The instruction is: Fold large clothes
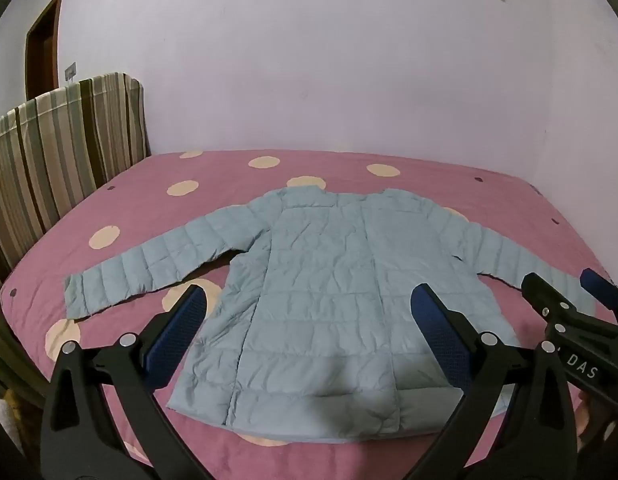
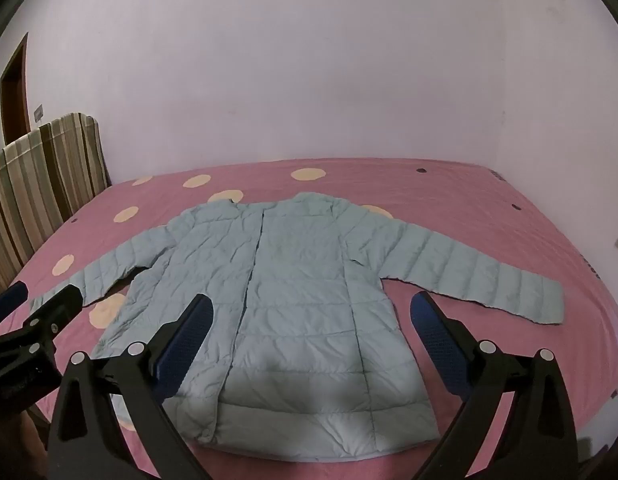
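- So there's a light blue puffy jacket (image 1: 321,300) spread flat on a bed (image 1: 149,200) with a pink cover and cream dots. In the left wrist view it fills the middle and lower middle of the frame.
- Collar end points toward the top of the frame, hem toward the bottom. Both sleeves are stretched out sideways, one to the left edge, one to the right.
- Front opening runs down the middle as a vertical seam, looks closed. In the right wrist view there's a snap button near the lower left corner of the hem.
- Left hand-held gripper (image 1: 309,308) hangs above the lower half of the jacket, tilted downward, jaws spread wide apart. Nothing between them, not touching the fabric as far as I can see.
- Right hand-held gripper (image 2: 311,314) is the same deal in its own view: jaws wide, nothing gripped, above the jacket's lower half and slightly toward the right sleeve side.
- Each one peeks into the other's camera: the right one at the right edge of the left view, the left one at the left edge of the right view.
- Behind the bed there's a plain pale wall (image 1: 329,72). Upper left has a striped headboard (image 1: 61,152) and a brown door (image 1: 43,44).
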Available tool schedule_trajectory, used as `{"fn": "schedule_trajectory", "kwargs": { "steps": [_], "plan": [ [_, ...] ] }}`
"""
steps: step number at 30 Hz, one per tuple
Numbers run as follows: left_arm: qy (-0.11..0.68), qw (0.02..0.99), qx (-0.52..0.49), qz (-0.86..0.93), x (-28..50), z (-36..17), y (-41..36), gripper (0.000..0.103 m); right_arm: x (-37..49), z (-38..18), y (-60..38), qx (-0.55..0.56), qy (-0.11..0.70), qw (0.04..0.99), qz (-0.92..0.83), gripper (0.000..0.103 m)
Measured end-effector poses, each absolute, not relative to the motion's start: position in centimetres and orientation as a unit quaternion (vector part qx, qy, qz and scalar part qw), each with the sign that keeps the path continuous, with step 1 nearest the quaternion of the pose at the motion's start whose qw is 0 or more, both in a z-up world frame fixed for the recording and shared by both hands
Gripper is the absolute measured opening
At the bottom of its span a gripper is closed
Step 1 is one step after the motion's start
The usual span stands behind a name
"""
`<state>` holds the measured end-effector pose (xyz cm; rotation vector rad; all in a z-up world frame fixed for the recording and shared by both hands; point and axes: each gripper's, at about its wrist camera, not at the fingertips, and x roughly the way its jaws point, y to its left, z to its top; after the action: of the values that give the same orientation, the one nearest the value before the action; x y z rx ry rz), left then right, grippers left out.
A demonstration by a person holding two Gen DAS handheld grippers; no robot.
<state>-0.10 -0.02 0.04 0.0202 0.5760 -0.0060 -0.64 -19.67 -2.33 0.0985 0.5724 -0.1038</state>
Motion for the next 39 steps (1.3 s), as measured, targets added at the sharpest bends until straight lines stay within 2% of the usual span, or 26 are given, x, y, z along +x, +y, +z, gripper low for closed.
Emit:
{"fn": "schedule_trajectory", "kwargs": {
  "steps": [39],
  "plan": [
    [0.296,0.955,0.003,0.000,-0.16,0.11,0.23,0.101,-0.77,-2.17,-19.87,0.047,0.277,0.958,-0.053,0.098]
  ]
}}
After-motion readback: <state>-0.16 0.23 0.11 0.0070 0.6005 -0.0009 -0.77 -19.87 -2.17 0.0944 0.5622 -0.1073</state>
